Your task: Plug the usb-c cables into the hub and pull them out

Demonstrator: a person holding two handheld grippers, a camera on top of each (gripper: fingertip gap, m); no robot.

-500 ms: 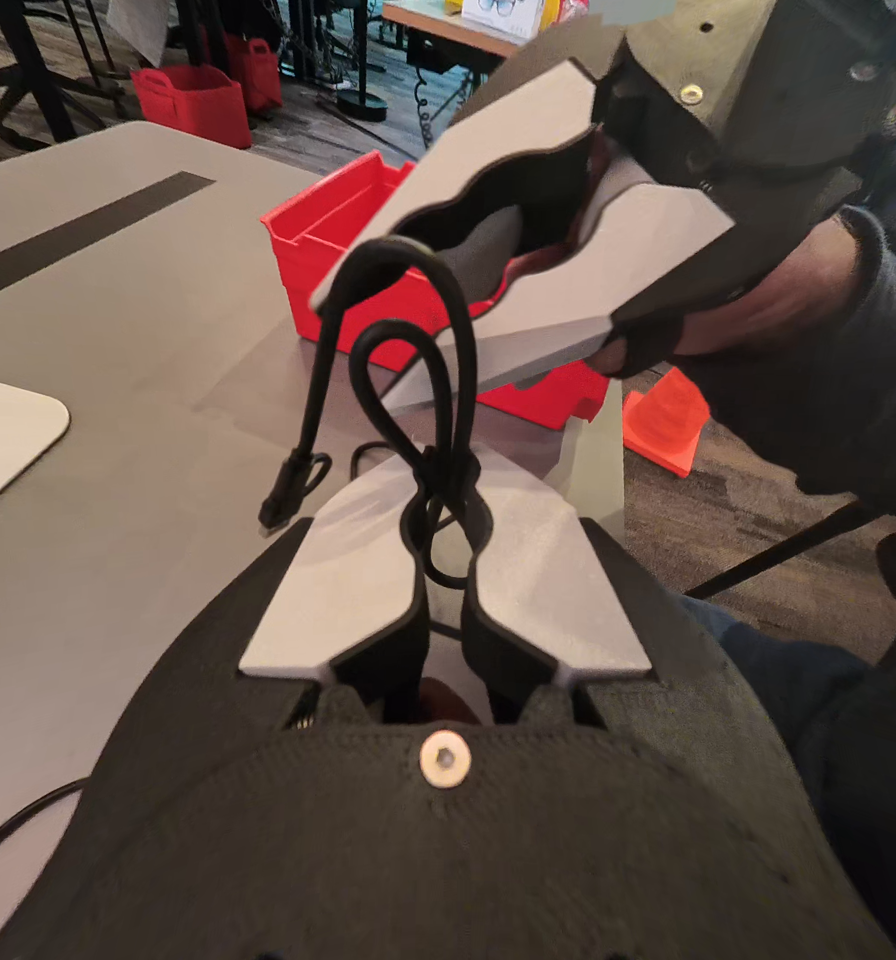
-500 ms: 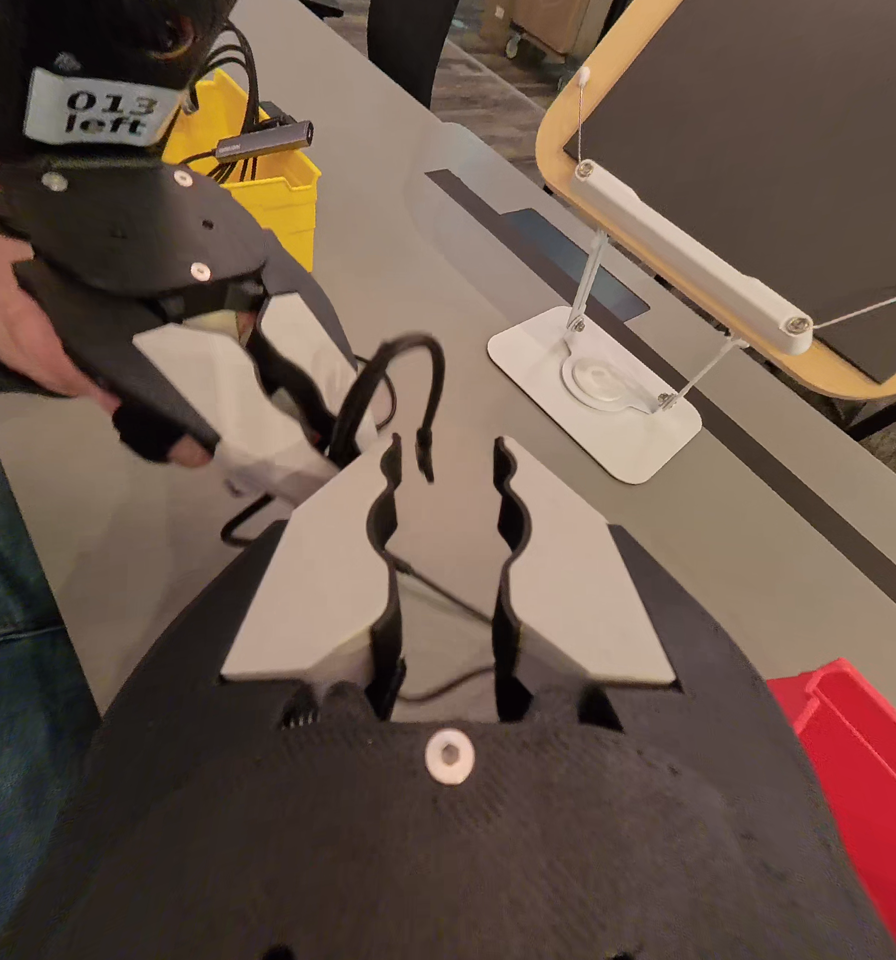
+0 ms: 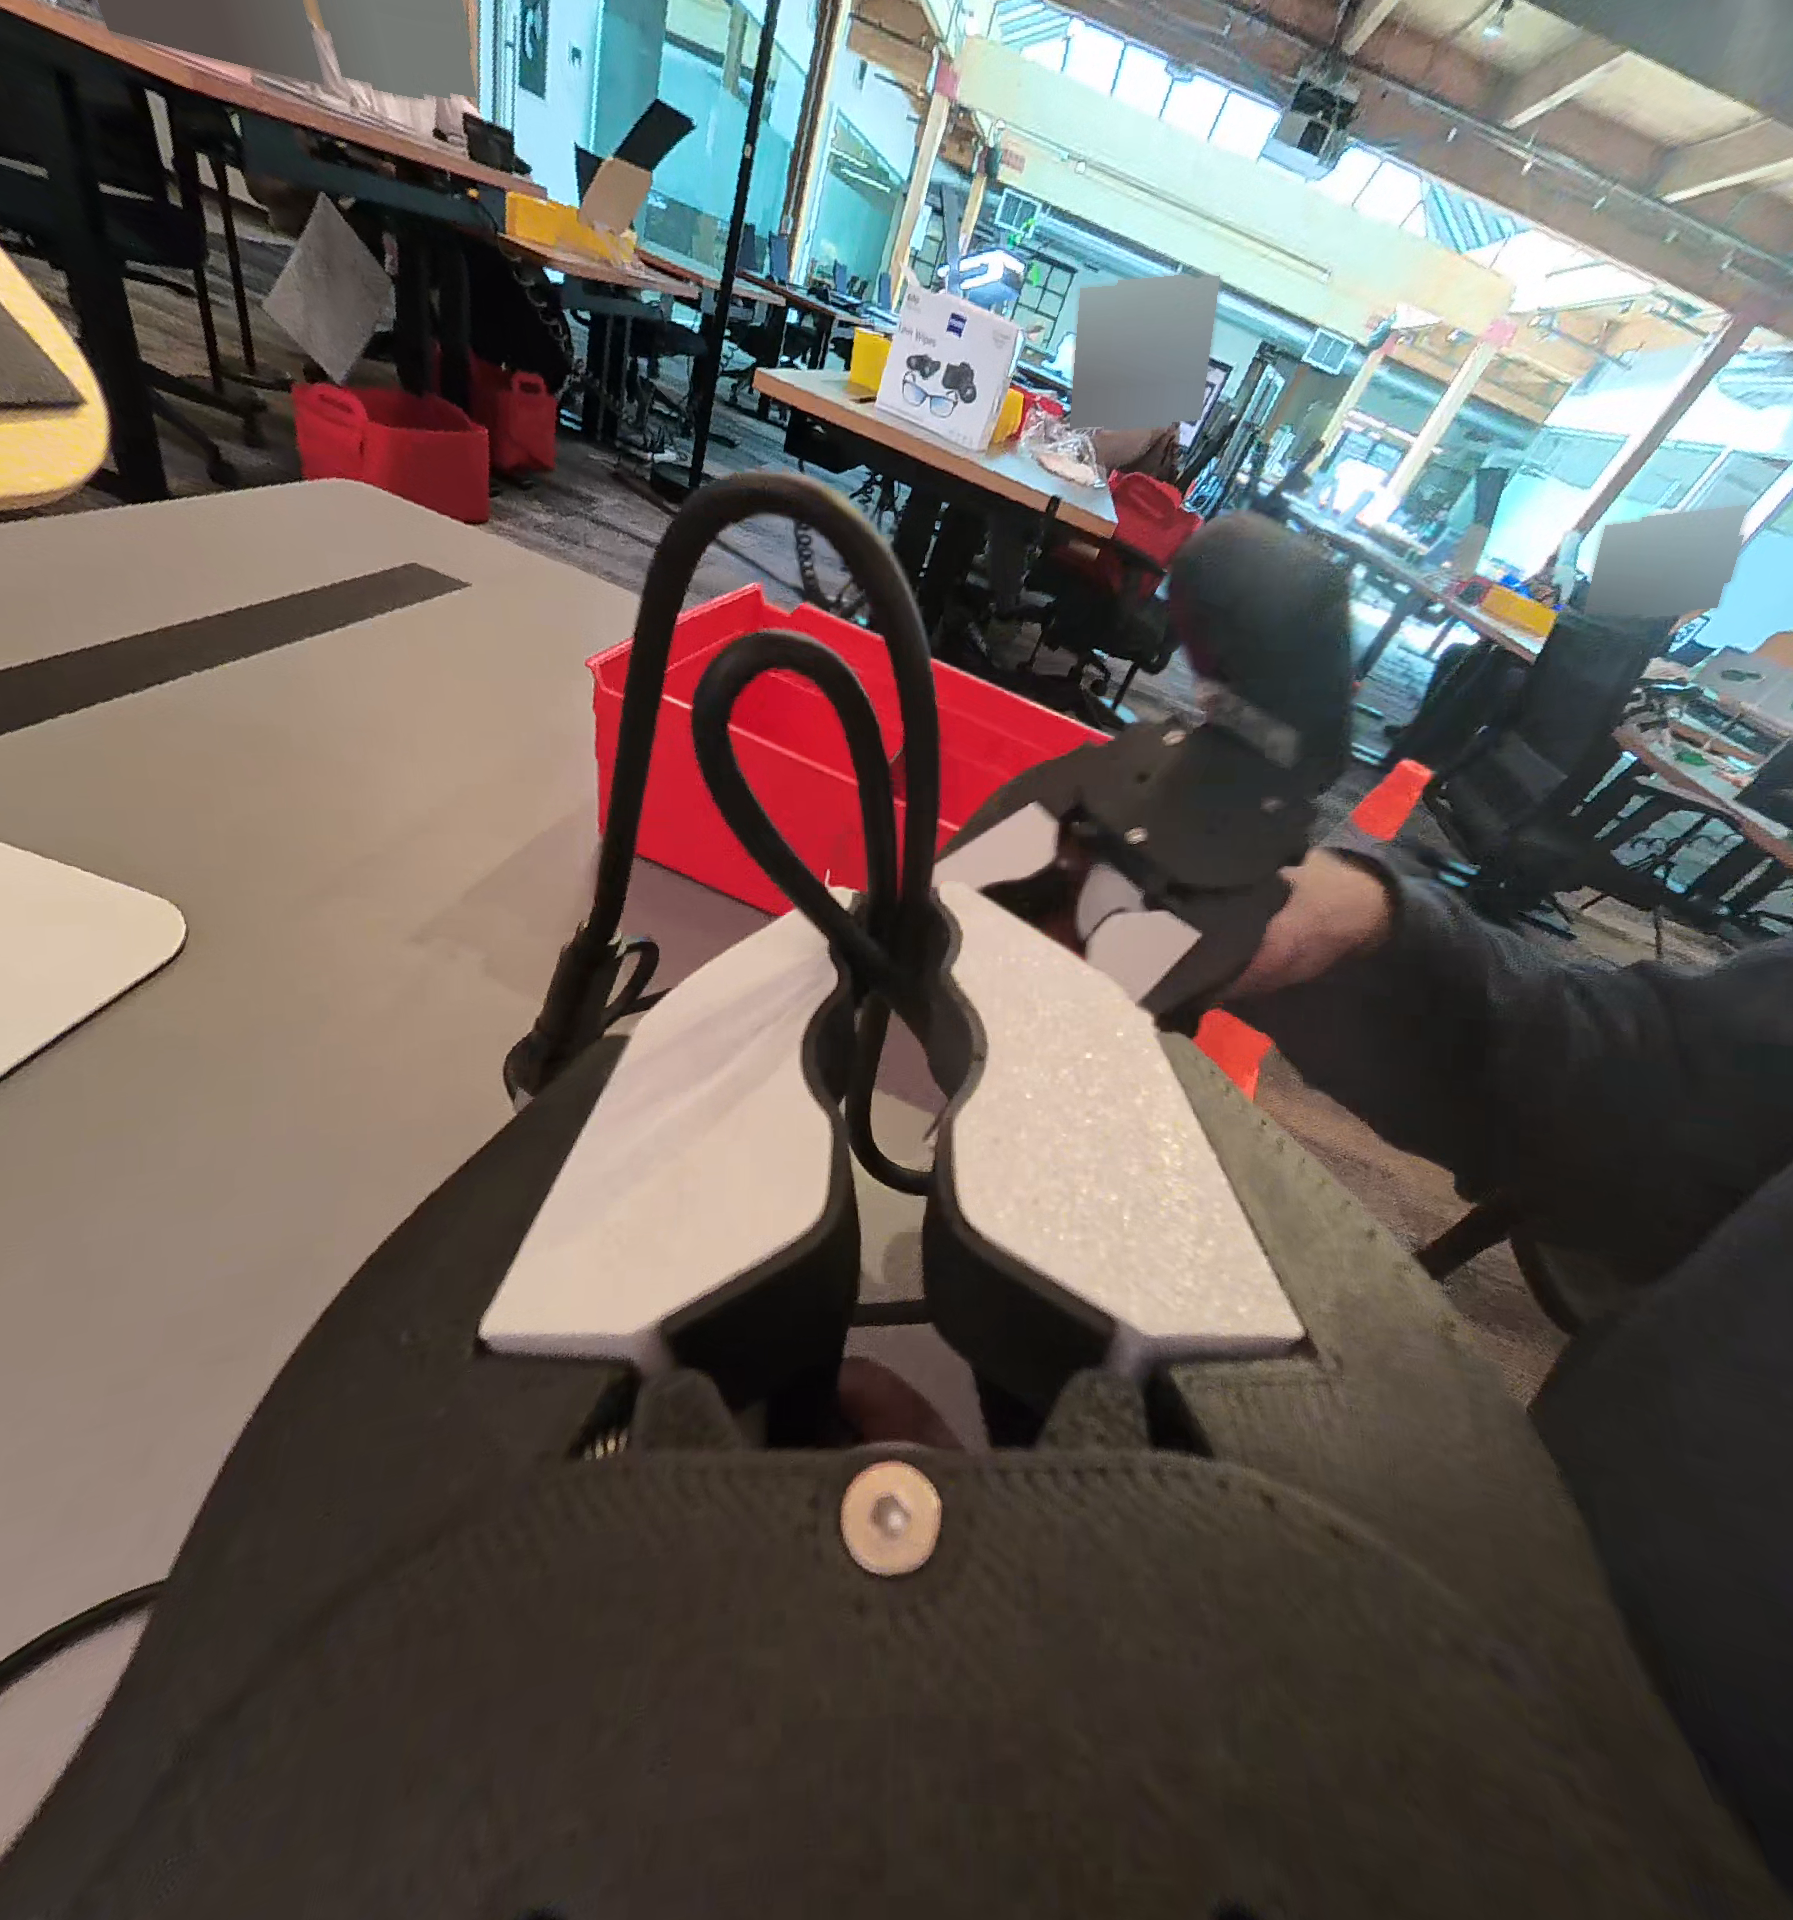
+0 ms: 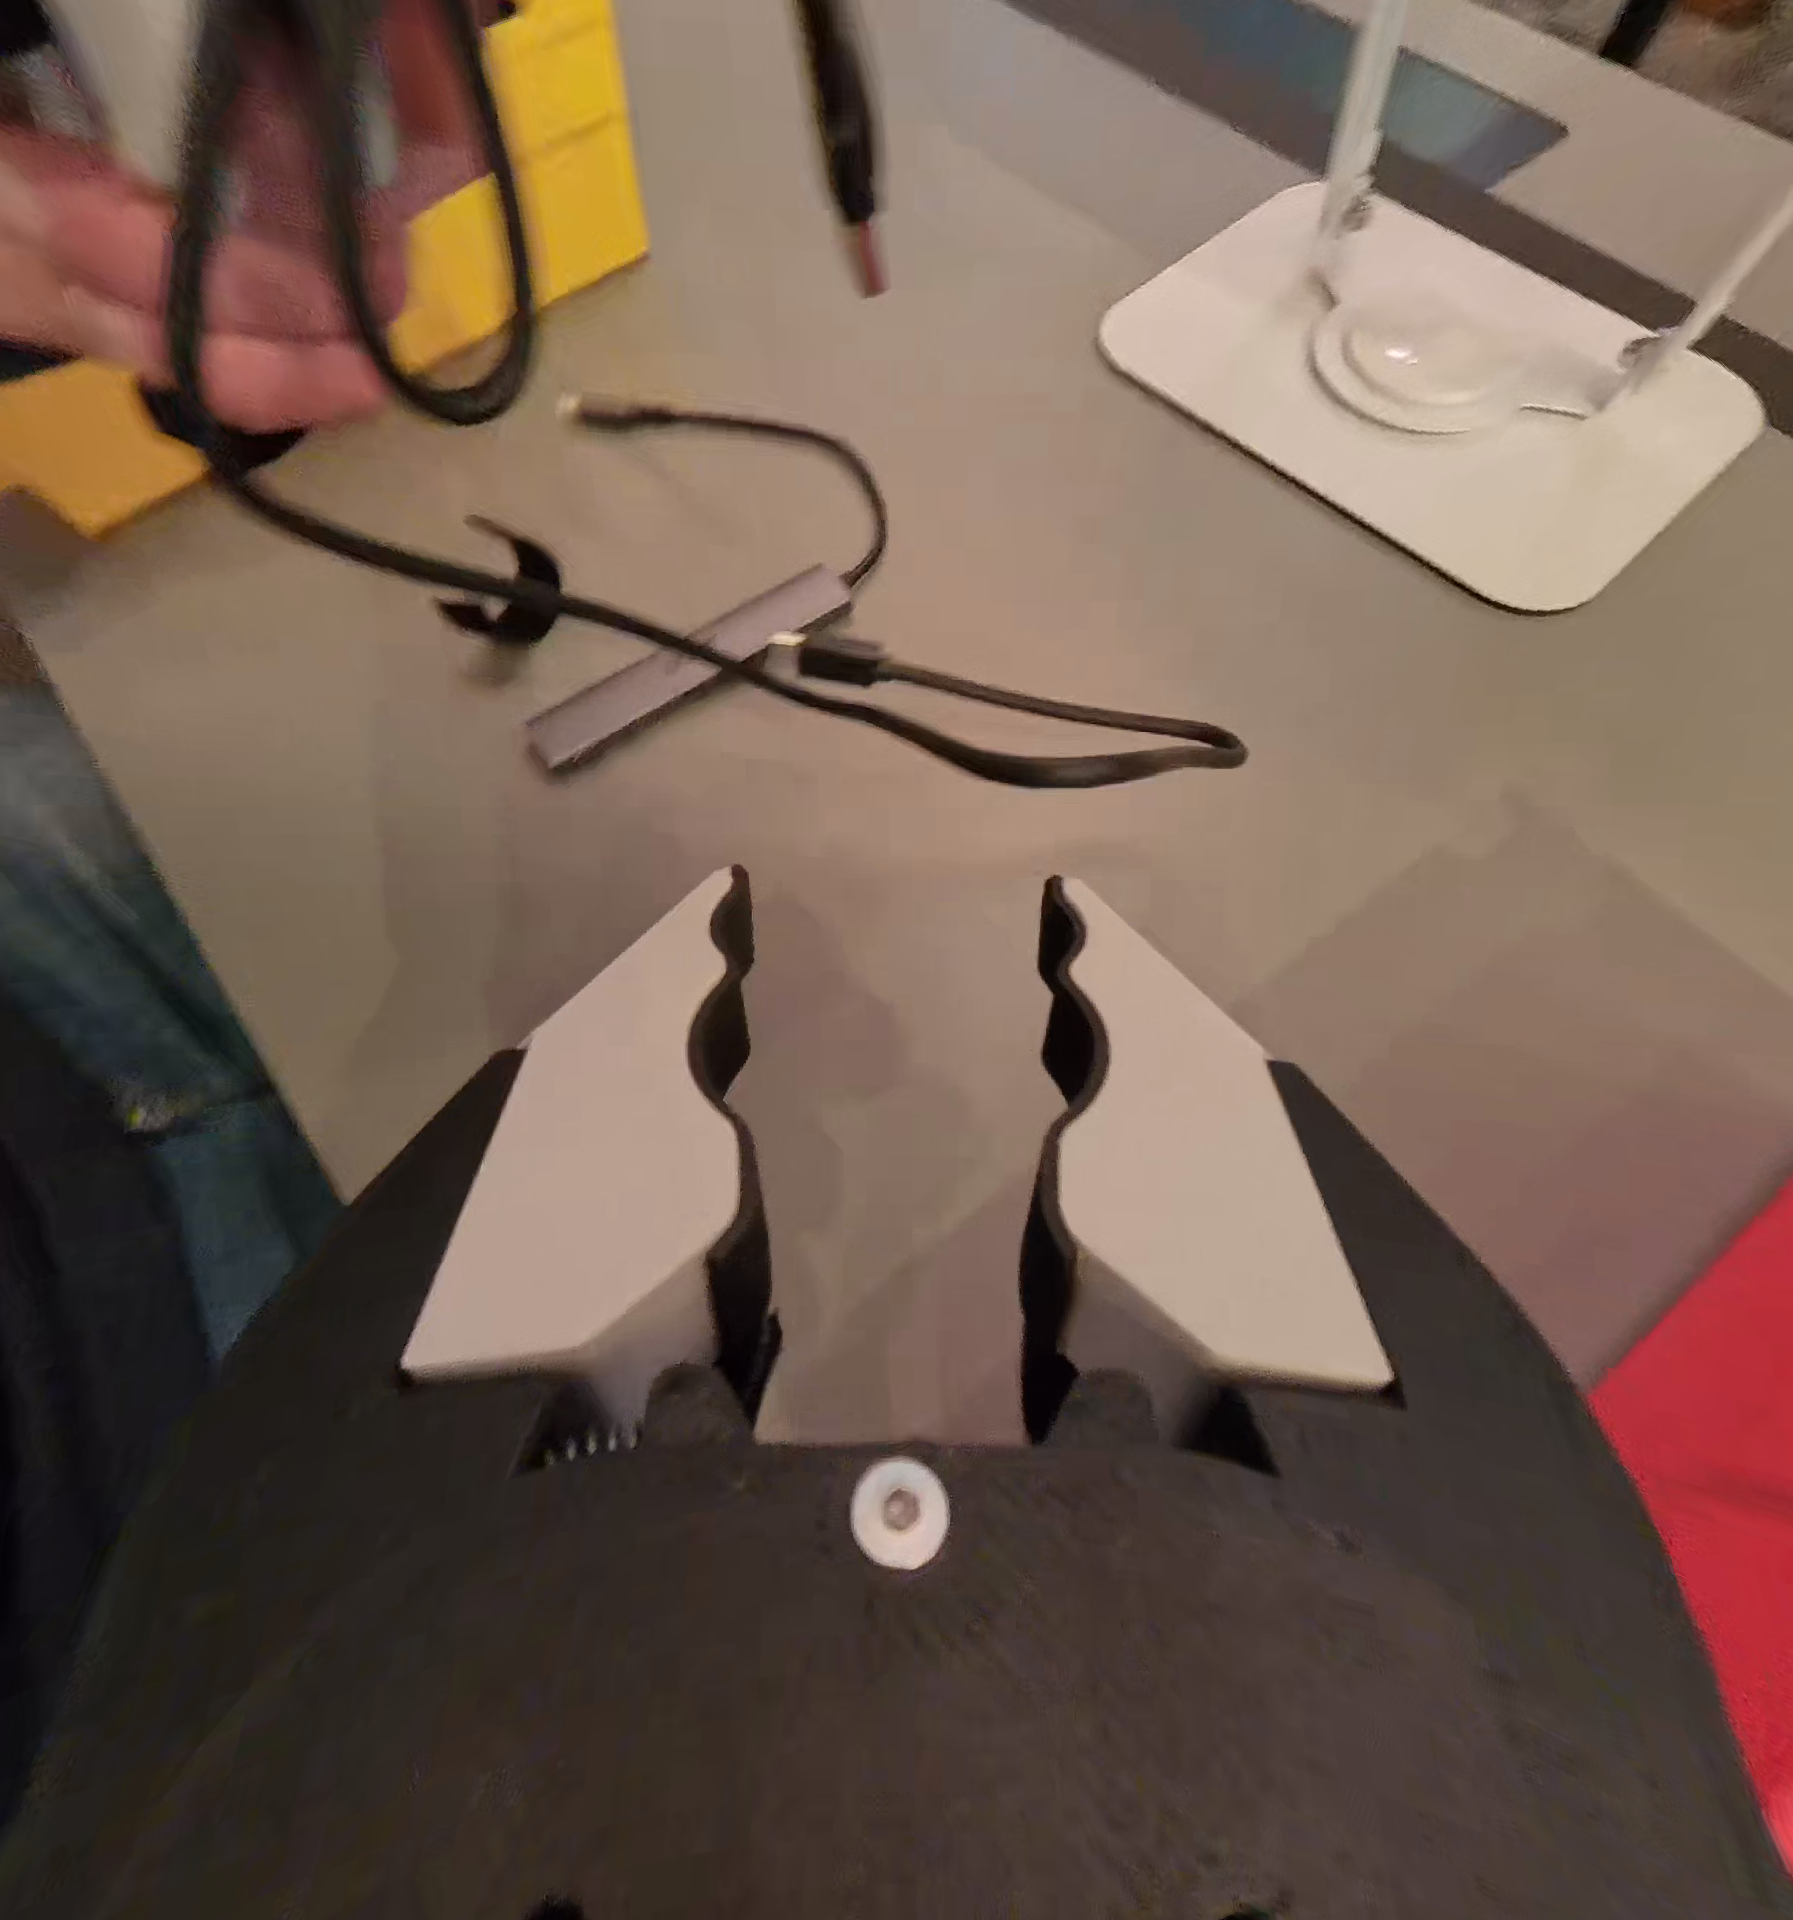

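Left hand-held gripper (image 3: 892,997) pinches cable (image 3: 767,665) — looped.

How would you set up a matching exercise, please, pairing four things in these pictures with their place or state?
Things:
1. left gripper
2. right gripper
3. hub
4. red bin

States:
A. grey, flat on the table
B. open, holding nothing
C. shut on the black cable
D. standing beyond the cable loops

Pairs: 1-C, 2-B, 3-A, 4-D
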